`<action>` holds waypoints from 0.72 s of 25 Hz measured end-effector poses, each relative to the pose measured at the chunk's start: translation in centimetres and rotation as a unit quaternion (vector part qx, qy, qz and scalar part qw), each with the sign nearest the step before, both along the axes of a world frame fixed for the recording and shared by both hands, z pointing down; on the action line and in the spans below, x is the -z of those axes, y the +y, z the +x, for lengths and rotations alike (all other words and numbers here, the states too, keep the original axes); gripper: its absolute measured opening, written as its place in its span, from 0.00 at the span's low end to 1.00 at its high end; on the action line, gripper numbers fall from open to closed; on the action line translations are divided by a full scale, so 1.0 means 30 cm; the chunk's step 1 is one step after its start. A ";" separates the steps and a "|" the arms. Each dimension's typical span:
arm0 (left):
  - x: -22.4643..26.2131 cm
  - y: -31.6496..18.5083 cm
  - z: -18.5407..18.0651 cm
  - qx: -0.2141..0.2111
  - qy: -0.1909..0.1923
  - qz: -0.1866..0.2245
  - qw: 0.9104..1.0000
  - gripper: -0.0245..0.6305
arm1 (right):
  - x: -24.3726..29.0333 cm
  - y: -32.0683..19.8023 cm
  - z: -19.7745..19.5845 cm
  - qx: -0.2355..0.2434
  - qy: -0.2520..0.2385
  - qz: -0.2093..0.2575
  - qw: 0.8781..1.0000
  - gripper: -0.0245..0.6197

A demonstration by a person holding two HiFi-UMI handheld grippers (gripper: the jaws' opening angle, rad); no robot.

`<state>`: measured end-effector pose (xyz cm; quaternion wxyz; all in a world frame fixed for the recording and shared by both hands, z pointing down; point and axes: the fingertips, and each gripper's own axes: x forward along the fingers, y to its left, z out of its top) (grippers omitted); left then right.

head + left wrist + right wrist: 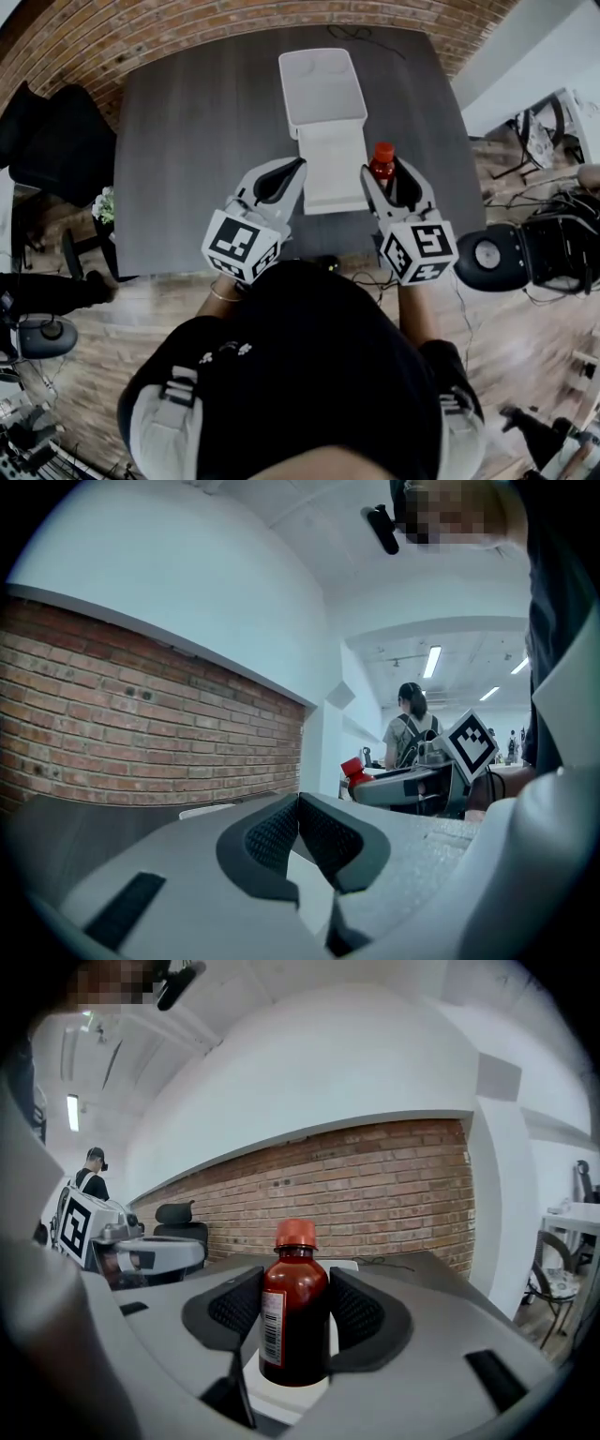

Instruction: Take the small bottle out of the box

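Observation:
A small dark-red bottle (294, 1314) with a red cap (382, 155) stands upright between the jaws of my right gripper (384, 173), which is shut on it. It hangs just right of the white box (323, 89), at the near edge of the box's open lid (330, 169). My left gripper (281, 178) is shut with nothing in it, its pads (281, 834) touching, and it hovers at the lid's left edge. In the left gripper view the bottle's cap (352, 768) shows at the right, in the other gripper (412, 785).
The box lies on a dark grey table (197, 131) in front of a brick wall (84, 37). A black chair (52, 141) stands at the left, a small plant (105, 204) by the table's left corner. Cables and gear (544, 244) lie on the floor at the right. A person (410, 726) stands far off.

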<state>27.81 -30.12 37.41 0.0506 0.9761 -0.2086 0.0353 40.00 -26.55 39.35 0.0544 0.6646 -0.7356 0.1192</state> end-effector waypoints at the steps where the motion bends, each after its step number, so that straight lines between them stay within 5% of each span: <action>1: 0.001 0.003 0.005 -0.002 -0.001 0.001 1.000 0.04 | 0.015 0.009 0.004 -0.003 0.000 0.006 1.000 0.38; 18: 0.004 0.021 0.043 -0.013 0.000 0.003 1.000 0.04 | 0.047 0.051 0.041 -0.020 0.014 0.022 0.999 0.38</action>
